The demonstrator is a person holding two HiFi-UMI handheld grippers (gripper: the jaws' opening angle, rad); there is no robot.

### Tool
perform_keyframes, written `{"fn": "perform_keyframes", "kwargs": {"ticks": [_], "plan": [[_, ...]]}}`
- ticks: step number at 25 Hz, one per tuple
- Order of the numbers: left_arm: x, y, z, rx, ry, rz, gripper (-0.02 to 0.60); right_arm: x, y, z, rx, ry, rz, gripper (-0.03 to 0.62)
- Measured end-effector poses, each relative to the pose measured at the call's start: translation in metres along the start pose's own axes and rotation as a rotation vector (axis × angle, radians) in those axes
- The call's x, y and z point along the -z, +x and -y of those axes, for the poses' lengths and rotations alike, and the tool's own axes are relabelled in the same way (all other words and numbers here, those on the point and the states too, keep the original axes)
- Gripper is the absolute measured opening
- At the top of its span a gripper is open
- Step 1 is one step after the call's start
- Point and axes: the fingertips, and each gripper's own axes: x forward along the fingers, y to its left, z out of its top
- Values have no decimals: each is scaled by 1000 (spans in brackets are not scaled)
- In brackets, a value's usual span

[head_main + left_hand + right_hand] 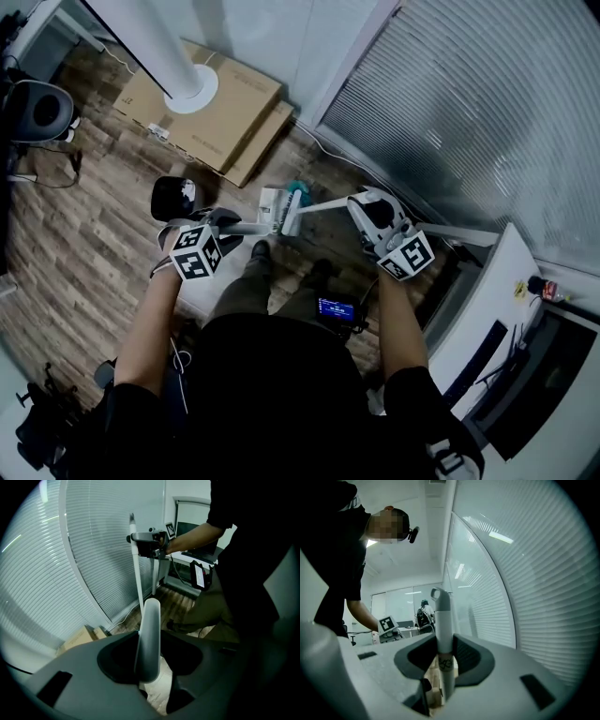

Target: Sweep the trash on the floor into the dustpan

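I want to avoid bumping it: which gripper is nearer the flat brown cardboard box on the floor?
Left. The left gripper is just short of the flat brown cardboard box; the right gripper is farther off, beside the window blinds.

Floor (pixel 84 244) reads as wood-grain plank, matt and streaky. Cardboard boxes (pixel 225 103): plain brown, dull paperboard. Dustpan handle (pixel 149 639) looks like smooth pale plastic with a soft sheen. Broom handle (pixel 442 634) is smooth, white and satin, its cap grey plastic. Left gripper (pixel 150 667) shell is matt dark-grey plastic, right gripper (pixel 443 667) shell paler and finely grained. Glass wall (pixel 469 112) gleams over slatted blinds.
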Motion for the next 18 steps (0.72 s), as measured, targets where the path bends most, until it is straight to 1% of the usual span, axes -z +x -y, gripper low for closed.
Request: {"fn": "perform_keyframes", "kwargs": {"ticks": [4, 9, 14, 16, 18], "plan": [[3, 0, -2, -11, -28, -6, 133, -21, -31, 14, 31, -10, 9, 109], [5, 0, -1, -43, -103, -21, 132, -39, -54, 29, 36, -62, -11, 108], [8, -3, 11, -66, -206, -31, 130, -37, -53, 54, 42, -134, -82, 106], [13, -7, 14, -94, -265, -32, 130, -32, -45, 63, 34, -164, -112, 106], [19, -12, 17, -131, -339, -23, 130, -23, -33, 67, 1, -191, -142, 106]]}}
